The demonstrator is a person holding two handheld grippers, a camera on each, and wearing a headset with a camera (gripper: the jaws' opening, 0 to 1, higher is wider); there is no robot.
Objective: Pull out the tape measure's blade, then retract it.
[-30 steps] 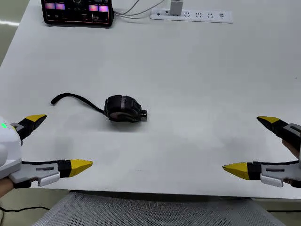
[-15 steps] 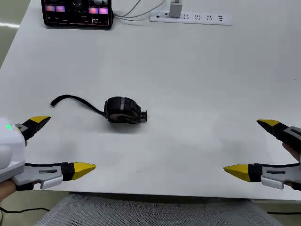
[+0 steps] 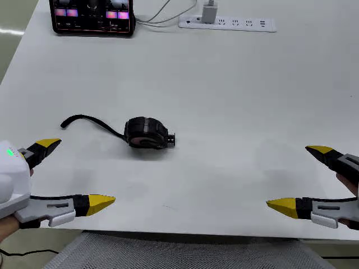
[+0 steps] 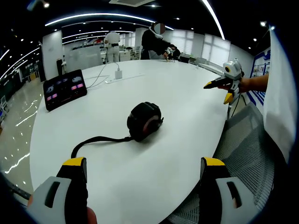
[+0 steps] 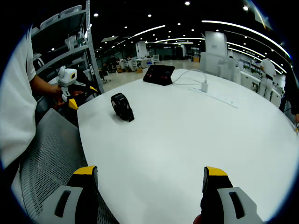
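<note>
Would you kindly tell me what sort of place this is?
Probably a large open lab or workshop hall: long white tables, metal shelving, ceiling strip lights, and other people working farther back.

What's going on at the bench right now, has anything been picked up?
Nothing is picked up. A person holds the left gripper and the right gripper low over the near edge of the white table, both open and holding nothing. The black tape measure lies on the table nearer the left gripper, its strap trailing off to the left, touched by neither. Its blade is not yet pulled out.
</note>
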